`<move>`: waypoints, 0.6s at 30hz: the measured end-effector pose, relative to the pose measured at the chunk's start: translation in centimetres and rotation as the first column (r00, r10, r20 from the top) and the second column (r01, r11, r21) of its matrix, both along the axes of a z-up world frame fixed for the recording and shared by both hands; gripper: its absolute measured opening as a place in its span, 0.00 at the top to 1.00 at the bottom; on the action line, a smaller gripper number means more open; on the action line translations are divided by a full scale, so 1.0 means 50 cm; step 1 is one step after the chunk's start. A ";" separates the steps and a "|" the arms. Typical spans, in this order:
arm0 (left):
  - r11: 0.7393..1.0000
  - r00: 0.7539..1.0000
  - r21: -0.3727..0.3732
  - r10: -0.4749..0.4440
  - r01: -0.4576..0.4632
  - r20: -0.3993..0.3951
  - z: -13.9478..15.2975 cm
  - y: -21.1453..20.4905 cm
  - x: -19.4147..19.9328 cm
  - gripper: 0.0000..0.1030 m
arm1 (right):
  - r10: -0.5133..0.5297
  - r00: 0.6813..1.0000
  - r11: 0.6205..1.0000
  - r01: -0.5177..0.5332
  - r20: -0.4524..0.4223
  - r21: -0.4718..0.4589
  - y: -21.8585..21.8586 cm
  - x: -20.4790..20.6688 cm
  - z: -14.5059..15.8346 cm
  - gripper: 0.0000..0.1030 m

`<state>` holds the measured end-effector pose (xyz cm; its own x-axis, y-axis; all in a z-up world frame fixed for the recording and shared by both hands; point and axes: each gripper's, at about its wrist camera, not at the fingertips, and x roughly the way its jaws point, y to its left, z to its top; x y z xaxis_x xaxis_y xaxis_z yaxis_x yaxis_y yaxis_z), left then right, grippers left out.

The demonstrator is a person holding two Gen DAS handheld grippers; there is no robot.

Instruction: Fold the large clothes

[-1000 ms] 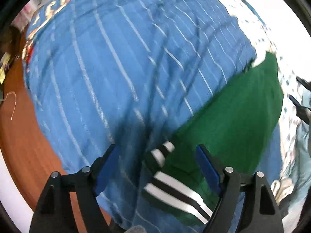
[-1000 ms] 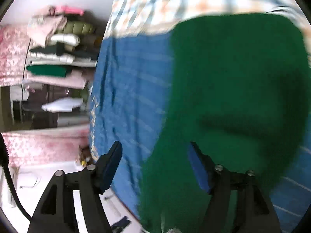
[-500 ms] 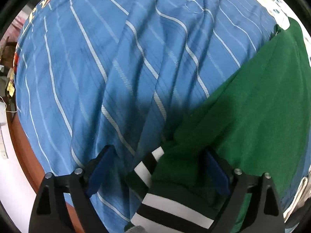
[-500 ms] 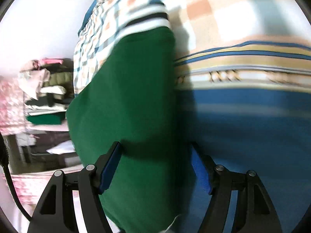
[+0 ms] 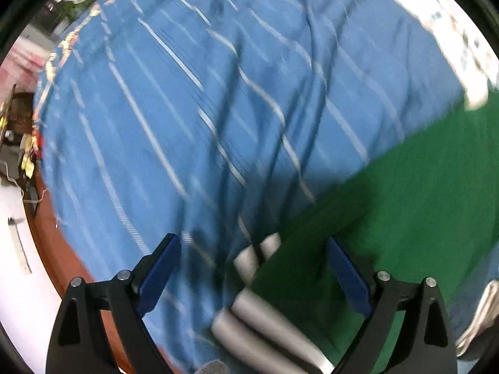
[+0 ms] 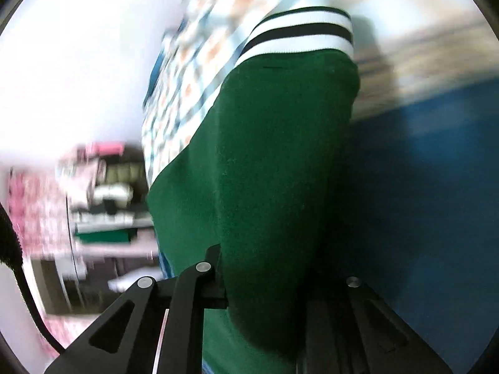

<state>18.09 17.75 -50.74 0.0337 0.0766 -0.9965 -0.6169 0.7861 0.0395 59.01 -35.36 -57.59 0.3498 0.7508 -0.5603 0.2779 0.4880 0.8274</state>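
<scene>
A green garment (image 5: pixel 389 205) with black-and-white striped trim (image 5: pixel 265 314) lies on a blue striped bedsheet (image 5: pixel 187 109). My left gripper (image 5: pixel 252 268) is open just above the striped cuff, its blue pads on either side of it. In the right wrist view my right gripper (image 6: pixel 265 283) is shut on a fold of the green garment (image 6: pixel 265 155), which hangs up from the jaws; its striped hem (image 6: pixel 299 34) shows at the top. The fingertips are hidden by the cloth.
A checked blanket (image 6: pixel 193 62) lies beyond the garment. A shelf with stacked folded clothes (image 6: pixel 106 199) stands at the left. The brown bed edge (image 5: pixel 56 237) and white floor (image 5: pixel 18 280) show at the lower left of the left wrist view.
My right gripper has closed on the green garment and lifted it. My left gripper has risen slightly above the striped cuff and stays open.
</scene>
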 end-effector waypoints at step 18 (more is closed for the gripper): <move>0.989 0.984 -0.146 0.062 -0.038 0.166 -0.008 -0.003 -0.011 0.11 | -0.219 0.906 0.966 0.149 -0.362 -0.211 -0.377 -0.644 0.011 0.50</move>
